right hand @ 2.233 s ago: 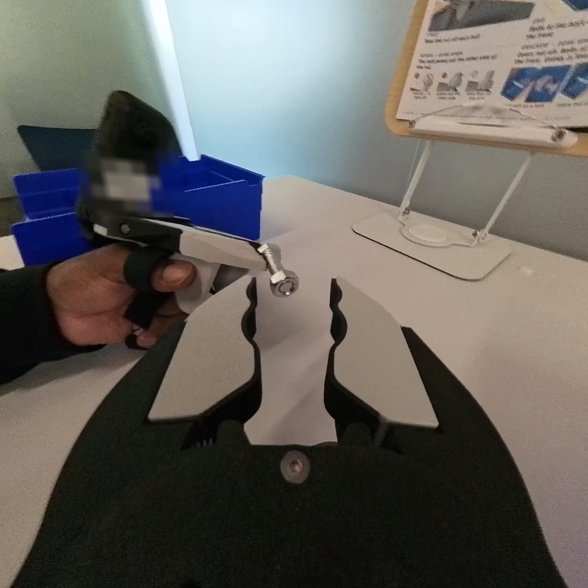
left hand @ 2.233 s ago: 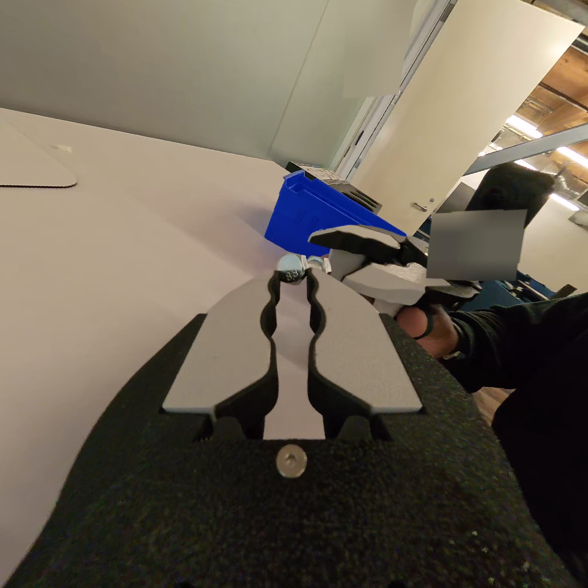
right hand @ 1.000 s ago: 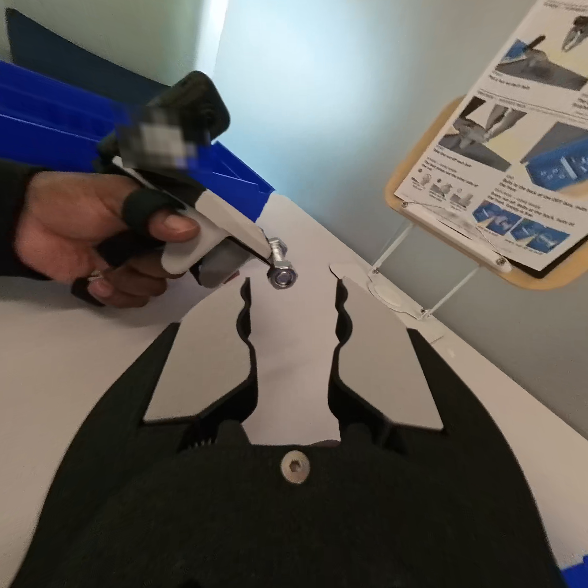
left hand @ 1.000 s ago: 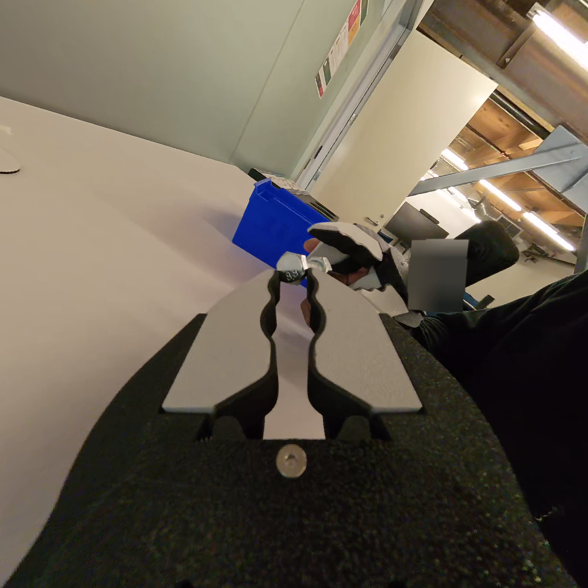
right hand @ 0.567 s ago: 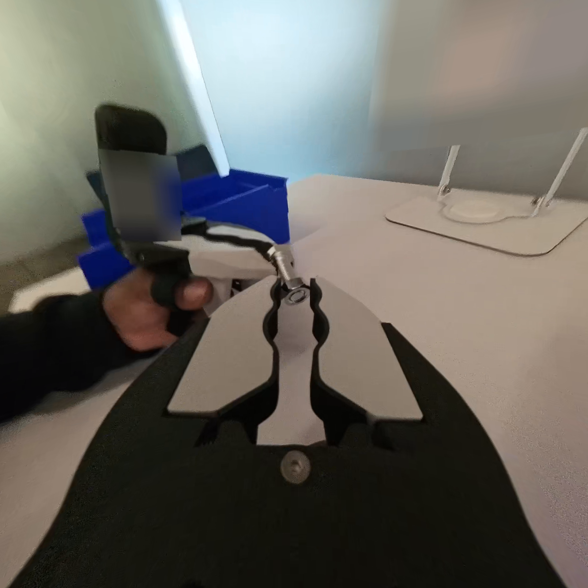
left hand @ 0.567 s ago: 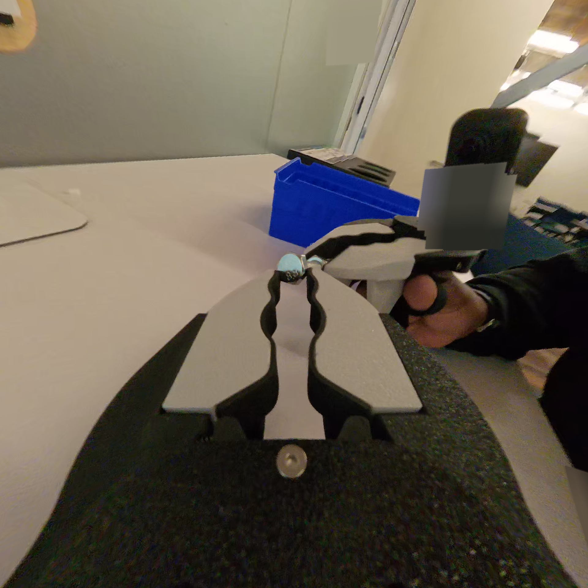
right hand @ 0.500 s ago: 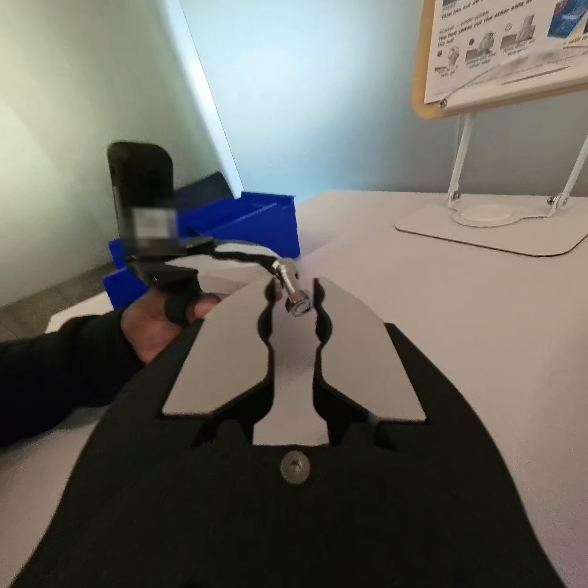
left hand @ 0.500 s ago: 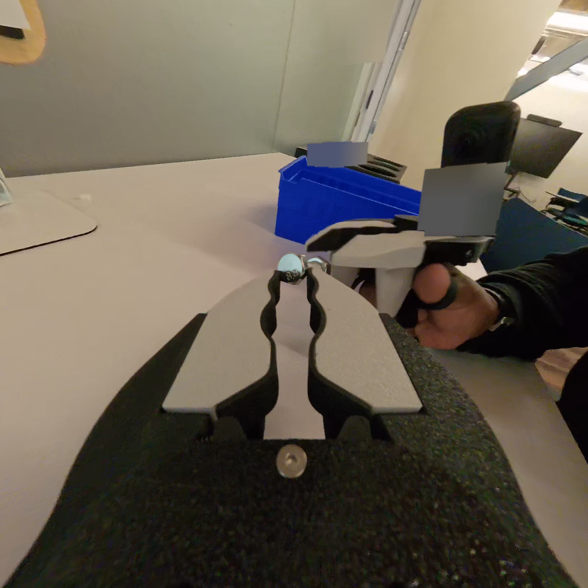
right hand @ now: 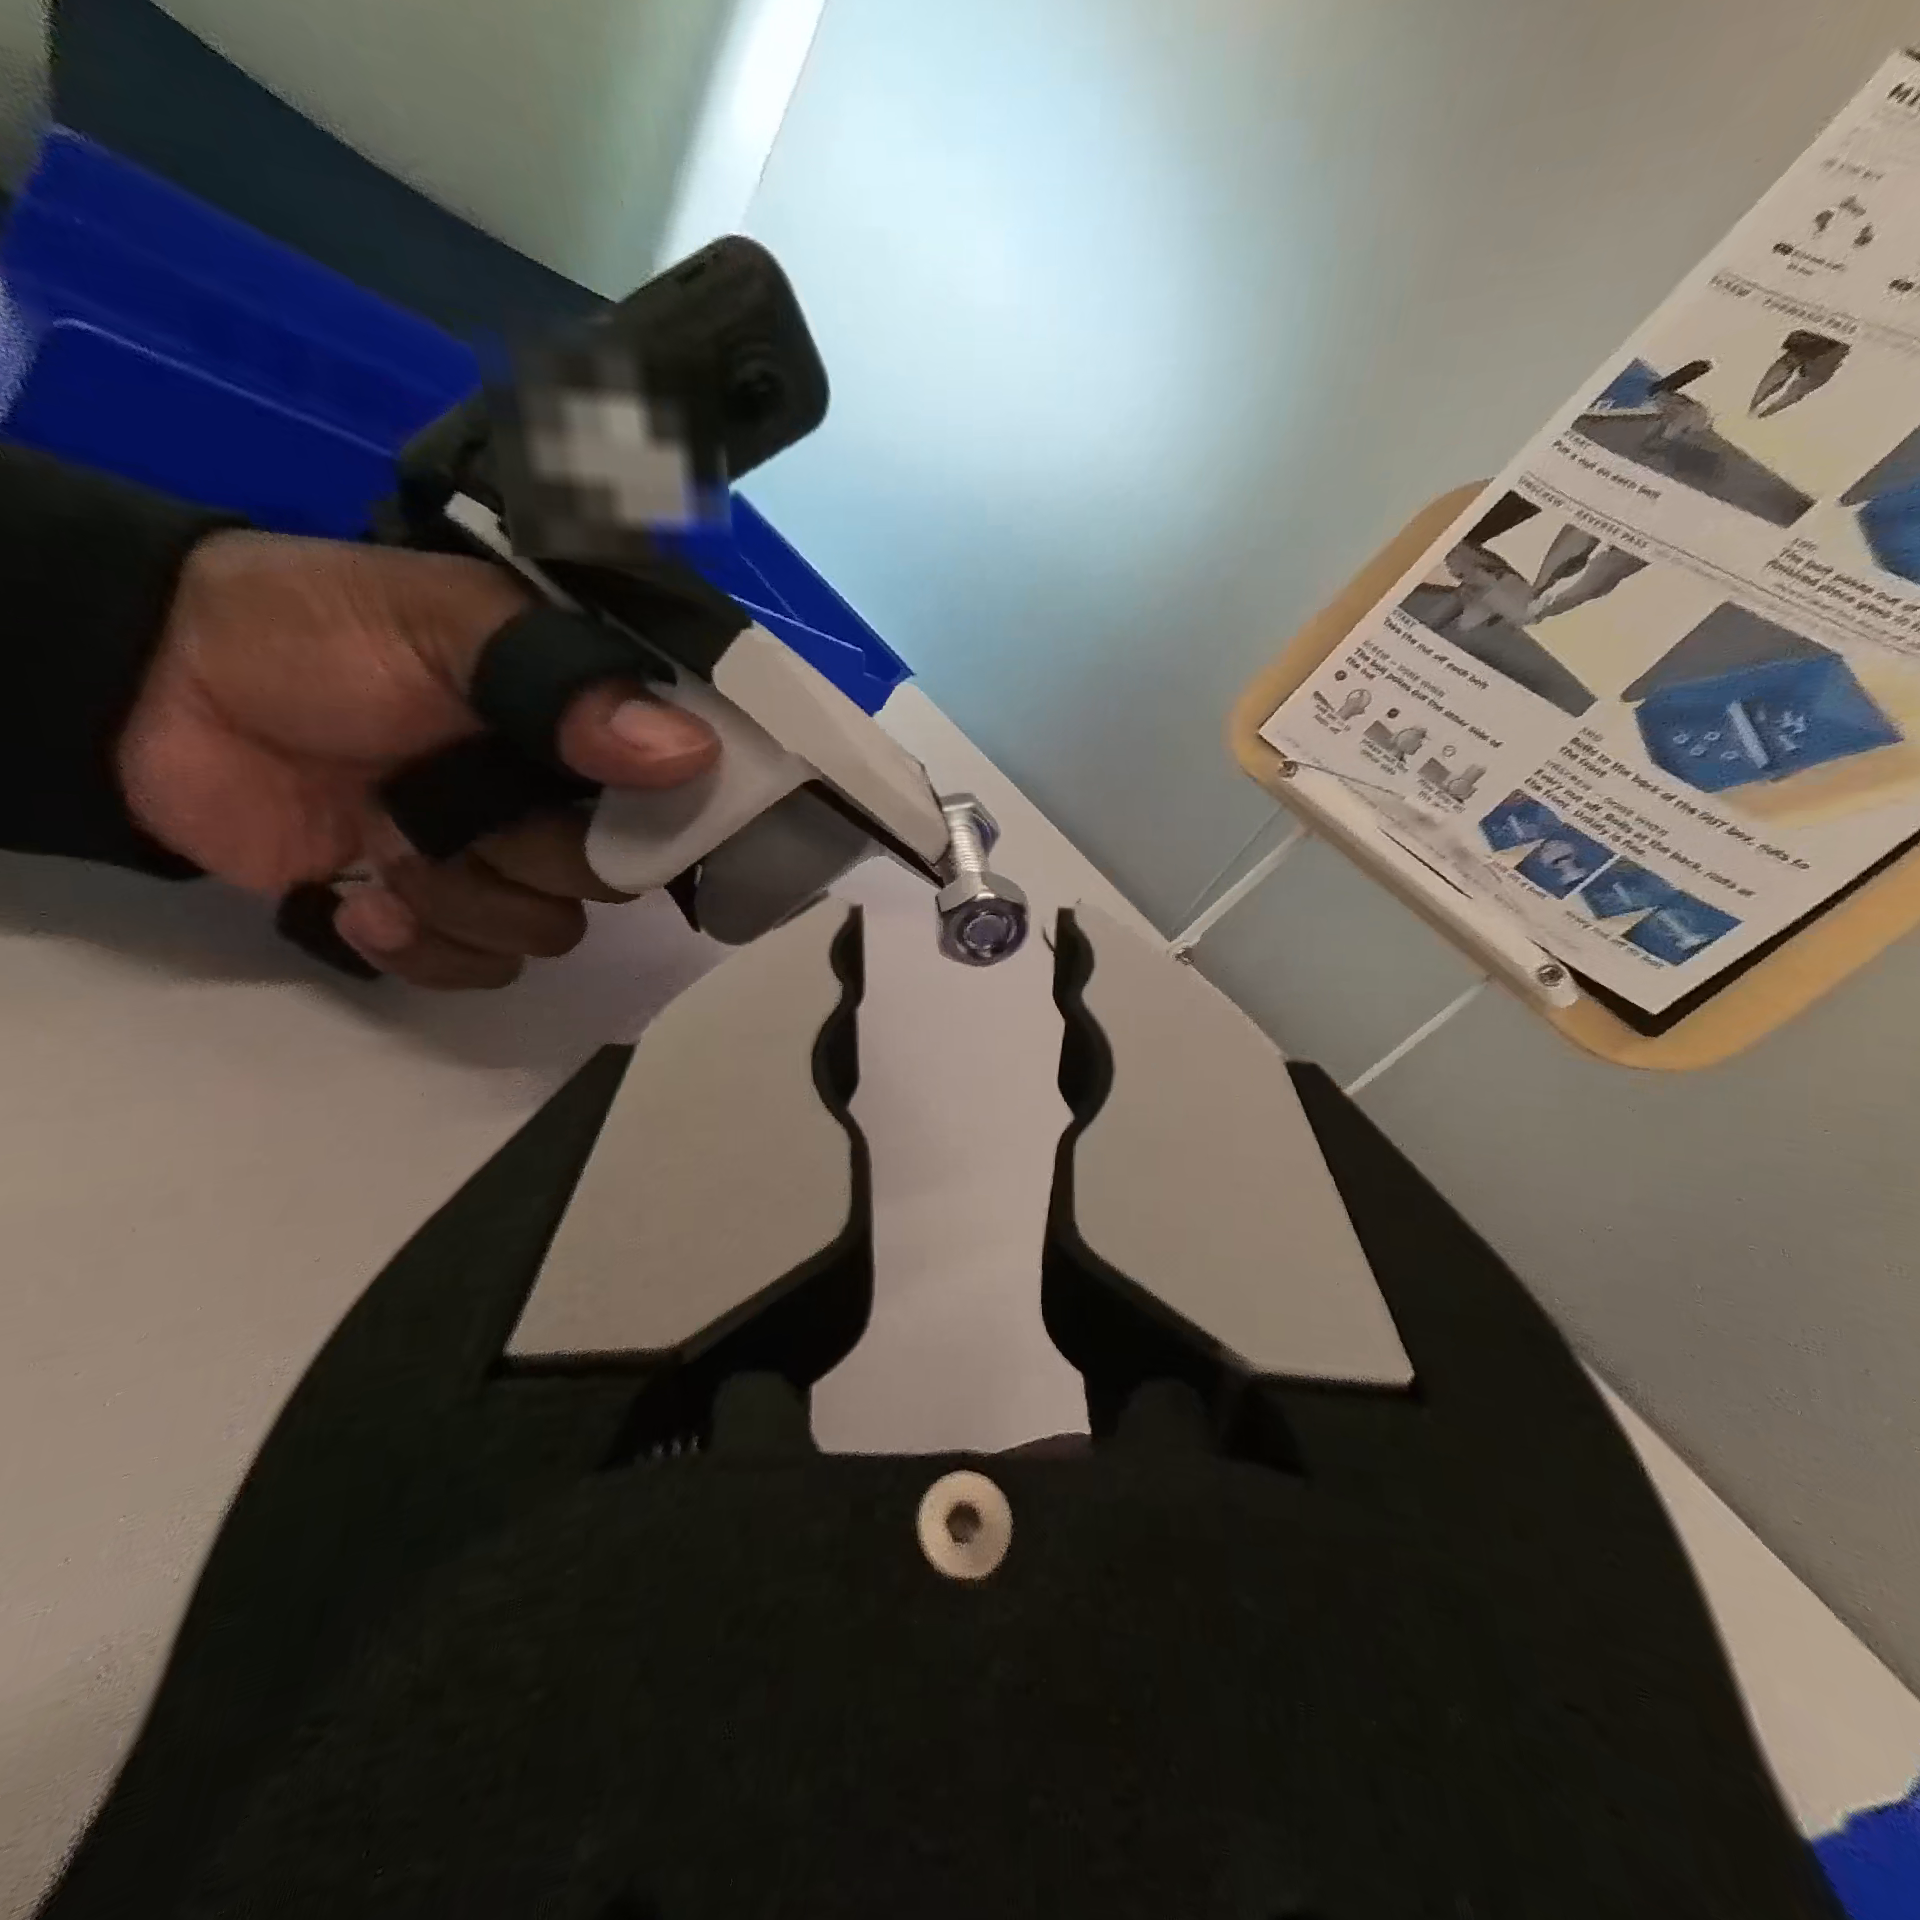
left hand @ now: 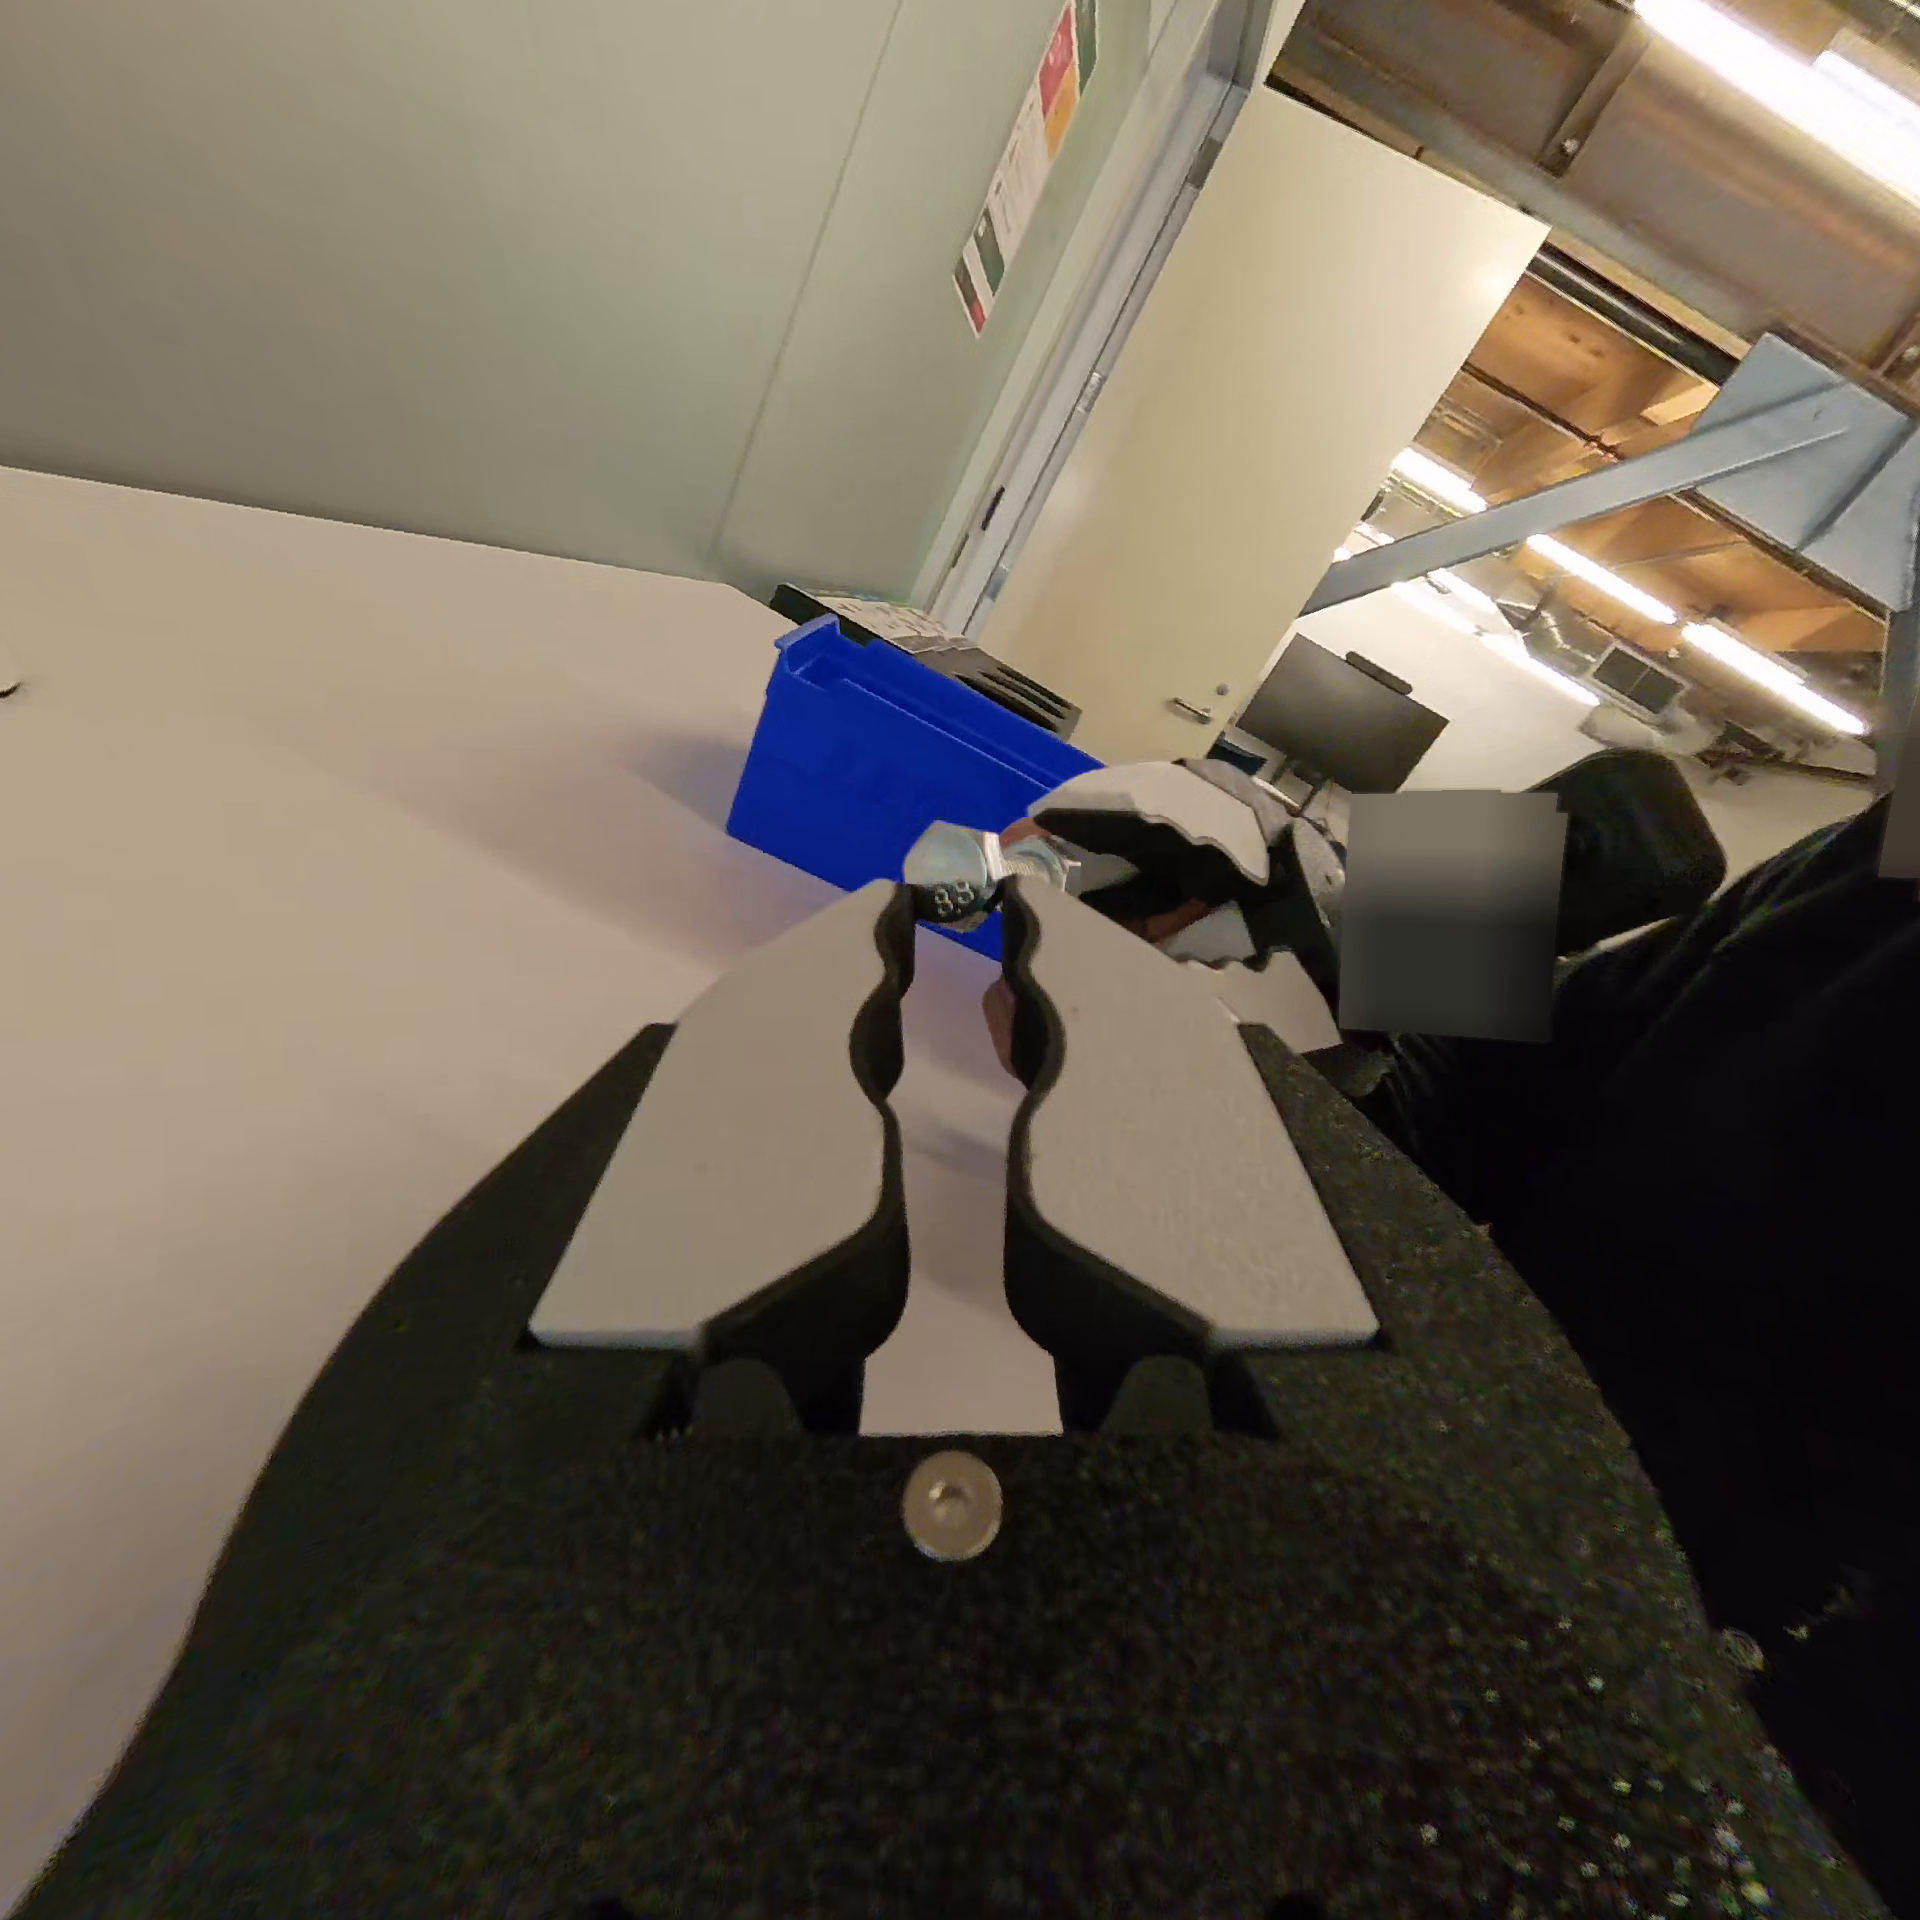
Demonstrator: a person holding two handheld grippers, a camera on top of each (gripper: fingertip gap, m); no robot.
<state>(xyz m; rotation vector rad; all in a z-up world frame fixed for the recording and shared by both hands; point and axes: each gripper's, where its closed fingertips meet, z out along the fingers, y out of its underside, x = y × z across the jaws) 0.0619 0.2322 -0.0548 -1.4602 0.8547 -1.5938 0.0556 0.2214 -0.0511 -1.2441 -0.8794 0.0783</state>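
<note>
Left wrist view: the left gripper (left hand: 956,902) pinches the head of one silver bolt (left hand: 948,881), above the white table (left hand: 312,831), in front of one blue bin (left hand: 862,769).

Right wrist view: the right gripper (right hand: 956,925) stands open around one nut (right hand: 982,925) on that bolt, pads clear of it.

Left wrist view: mounted behind its own jaws, looking forward along them, low over the white bench (left hand: 312,831), facing a blue bin (left hand: 862,758) and a doorway at upper right; very close.

Right wrist view: same mounting, tilted, facing a wall and an instruction board (right hand: 1621,665) at right.

Shared: bench, blue bin, a silver bolt (left hand: 961,883) at frame centre, and each view's opposite gripper.
</note>
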